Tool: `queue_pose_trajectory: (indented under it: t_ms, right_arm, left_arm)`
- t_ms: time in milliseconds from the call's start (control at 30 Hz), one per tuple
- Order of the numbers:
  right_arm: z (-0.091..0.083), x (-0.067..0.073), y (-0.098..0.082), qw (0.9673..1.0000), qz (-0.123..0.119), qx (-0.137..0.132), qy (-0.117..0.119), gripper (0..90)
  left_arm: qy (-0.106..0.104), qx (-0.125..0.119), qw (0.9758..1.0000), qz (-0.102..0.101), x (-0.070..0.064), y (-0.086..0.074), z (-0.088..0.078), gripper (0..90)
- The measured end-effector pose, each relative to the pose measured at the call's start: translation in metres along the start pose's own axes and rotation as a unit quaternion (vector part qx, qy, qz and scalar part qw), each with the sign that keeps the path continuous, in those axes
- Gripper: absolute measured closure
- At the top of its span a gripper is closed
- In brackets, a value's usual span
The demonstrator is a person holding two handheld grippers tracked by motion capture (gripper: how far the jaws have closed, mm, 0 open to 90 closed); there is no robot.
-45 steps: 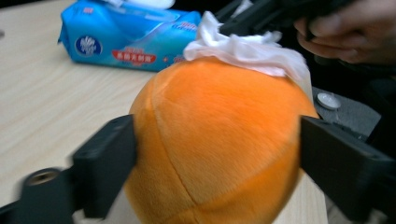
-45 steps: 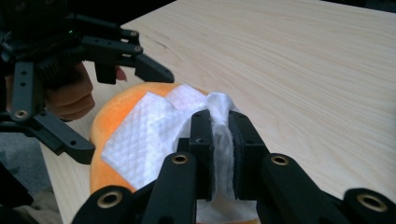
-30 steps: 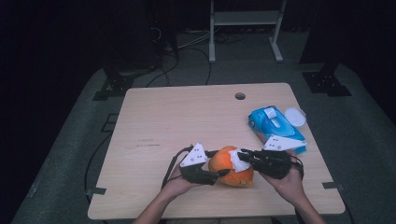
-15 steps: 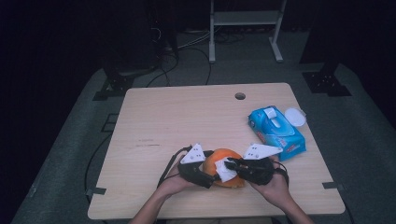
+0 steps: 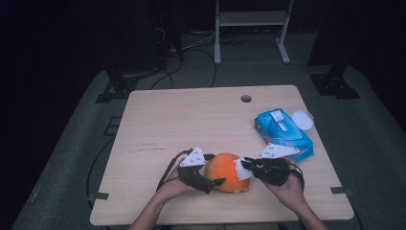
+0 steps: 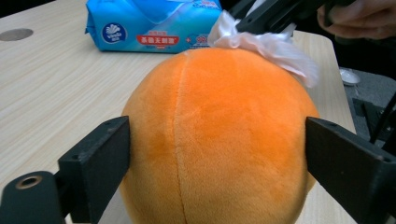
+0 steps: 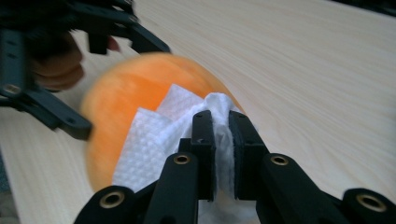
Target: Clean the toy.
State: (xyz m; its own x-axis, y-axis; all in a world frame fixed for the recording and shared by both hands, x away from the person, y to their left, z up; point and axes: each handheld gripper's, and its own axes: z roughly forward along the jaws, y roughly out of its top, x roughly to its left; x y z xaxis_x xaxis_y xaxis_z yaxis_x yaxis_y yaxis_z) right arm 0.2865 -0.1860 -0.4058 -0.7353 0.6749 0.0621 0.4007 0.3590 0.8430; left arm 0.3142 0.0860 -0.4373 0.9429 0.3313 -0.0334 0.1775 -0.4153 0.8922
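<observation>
An orange plush ball [image 5: 225, 171] rests on the wooden table [image 5: 191, 120] near its front edge. My left gripper [image 5: 214, 173] stands at the ball's left side. Its jaws have just been opening and now stand wide on either side of the ball [image 6: 219, 140], which does not look squeezed. My right gripper [image 5: 245, 166] comes in from the right, shut on a white tissue [image 5: 239, 170]. Seen along the right gripper [image 7: 222, 116], the crumpled tissue [image 7: 154, 135] lies against the ball's [image 7: 116, 93] surface.
A blue pack of wet wipes [image 5: 283, 133] lies to the right behind the ball, with a round white lid [image 5: 302, 120] beside it. A small hole [image 5: 246, 98] sits near the table's far edge. Stands and cables are on the dark floor beyond.
The left gripper's jaws have spread apart around the ball. The right gripper has shifted left and lower with the tissue, onto the ball's right side.
</observation>
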Motion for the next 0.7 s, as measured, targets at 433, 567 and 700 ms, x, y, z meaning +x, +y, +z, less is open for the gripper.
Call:
queue_pose_trajectory:
  t_ms: [433,567,700]
  right_arm:
    - [0.001,-0.003,-0.009,0.9999,0.007,0.008,0.012,80.5]
    - [0.003,-0.002,-0.007,0.9997,0.012,0.003,0.023,80.4]
    - [0.005,-0.002,-0.007,0.9996,0.011,0.006,0.024,80.2]
  left_arm:
    - [0.004,-0.010,0.9995,-0.029,0.006,-0.007,-0.008,9.0]
    - [0.010,-0.018,0.9998,-0.005,0.001,-0.001,-0.002,10.1]
    - [0.017,0.006,0.9996,-0.021,0.006,-0.006,-0.005,16.5]
